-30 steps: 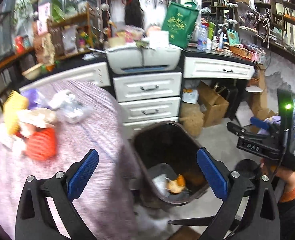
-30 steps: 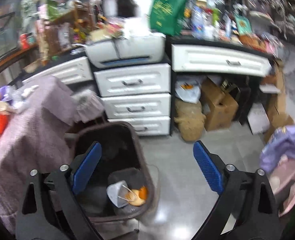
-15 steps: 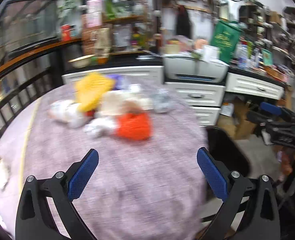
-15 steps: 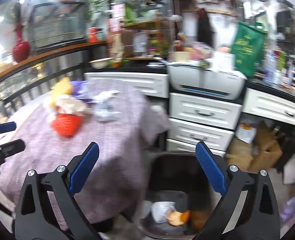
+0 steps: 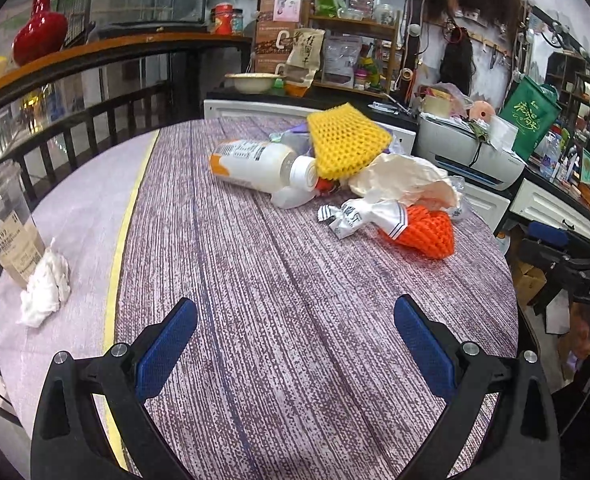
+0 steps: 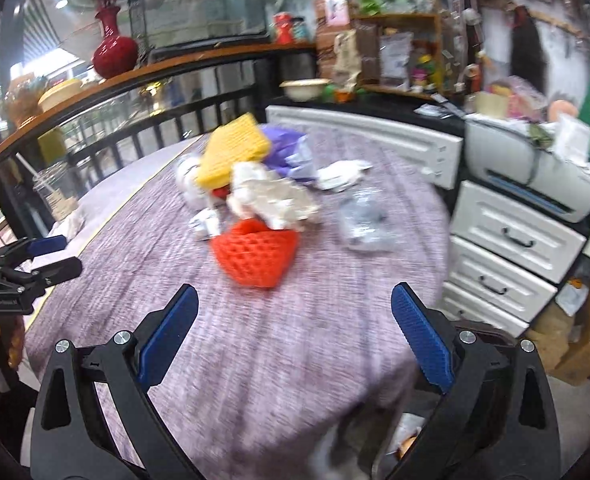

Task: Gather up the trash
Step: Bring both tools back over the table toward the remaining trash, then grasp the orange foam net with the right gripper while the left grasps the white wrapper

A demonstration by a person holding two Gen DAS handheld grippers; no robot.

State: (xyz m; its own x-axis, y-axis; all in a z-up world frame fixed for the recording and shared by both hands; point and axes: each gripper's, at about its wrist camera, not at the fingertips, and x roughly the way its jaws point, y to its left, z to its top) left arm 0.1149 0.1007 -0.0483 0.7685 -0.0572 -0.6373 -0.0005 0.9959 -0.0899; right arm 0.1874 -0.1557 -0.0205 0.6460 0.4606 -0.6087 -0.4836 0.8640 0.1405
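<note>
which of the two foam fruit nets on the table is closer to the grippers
The orange foam net, at the near right edge of the trash pile. The yellow foam net sits farther back, resting on top of the white bottle.

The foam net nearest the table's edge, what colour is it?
Orange-red foam net, clearest in the left wrist view.

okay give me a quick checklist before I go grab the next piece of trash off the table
1. Left tongs open and empty: ok.
2. Right tongs open and empty: ok.
3. Trash within view: ok; orange foam net, yellow foam net, white bottle and crumpled paper lie piled together.
4. Nearest item free on top: not ok; a striped wrapper overlaps the orange net.
5. Stray pieces: ok; tissue wad beside the plastic cup.
6. Bin position: cannot tell; mostly hidden.
</note>
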